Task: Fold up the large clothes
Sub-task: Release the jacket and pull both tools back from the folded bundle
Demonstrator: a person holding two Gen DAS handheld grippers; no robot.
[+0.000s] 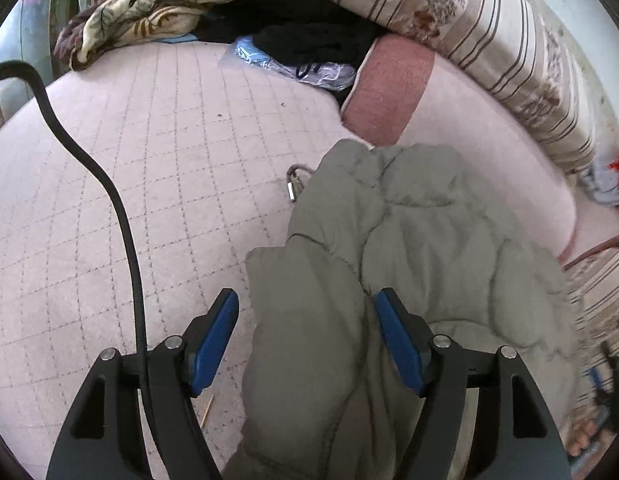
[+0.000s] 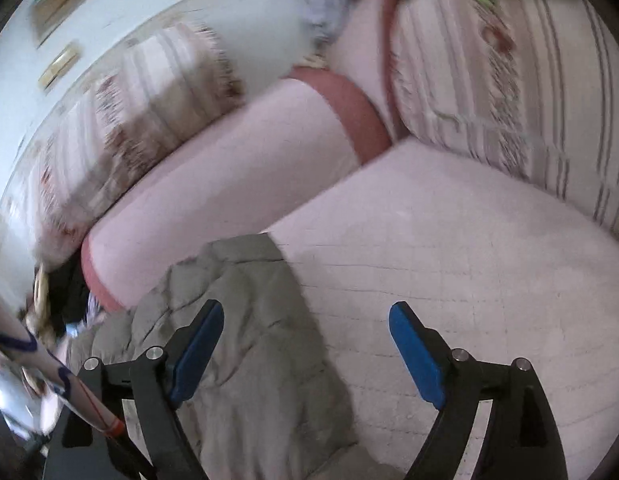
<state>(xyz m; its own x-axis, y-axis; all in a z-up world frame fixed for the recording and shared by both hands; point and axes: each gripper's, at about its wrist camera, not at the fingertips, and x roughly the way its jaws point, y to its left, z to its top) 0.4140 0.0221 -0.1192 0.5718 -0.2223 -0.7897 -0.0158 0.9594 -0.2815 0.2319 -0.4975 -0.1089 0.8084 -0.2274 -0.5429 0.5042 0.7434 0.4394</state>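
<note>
We see a grey-green padded jacket (image 1: 393,248) lying on the pink quilted mattress (image 1: 149,160), bunched and puffy, running from the near edge up toward a pink bolster (image 1: 389,88). In the right wrist view the same jacket (image 2: 245,320) occupies the lower left, its far edge just beside the long pink bolster (image 2: 229,184).

Our left gripper (image 1: 307,304) stands wide apart, blue pads on either side of a thick fold of the jacket. The right-hand pad (image 1: 397,340) sits against the fabric; the left-hand pad looks apart from it, with mattress showing between. We cannot tell whether the fold is pinched.

Our right gripper (image 2: 305,316) is also spread wide. Its left finger (image 2: 197,348) overlaps the jacket in the picture, its right finger over bare mattress (image 2: 469,260). Nothing is held between them. This view is motion-blurred.

Other items noted: a small metal clasp on a cord (image 1: 294,184) lies on the mattress just beside the jacket's left edge. A black cable (image 1: 121,216) crosses the left wrist view. Striped floral cushions (image 1: 509,40) line the far side. A brown and cream blanket (image 1: 157,8), black clothing (image 1: 309,28) and a clear plastic bag (image 1: 285,64) are heaped at the far corner.
</note>
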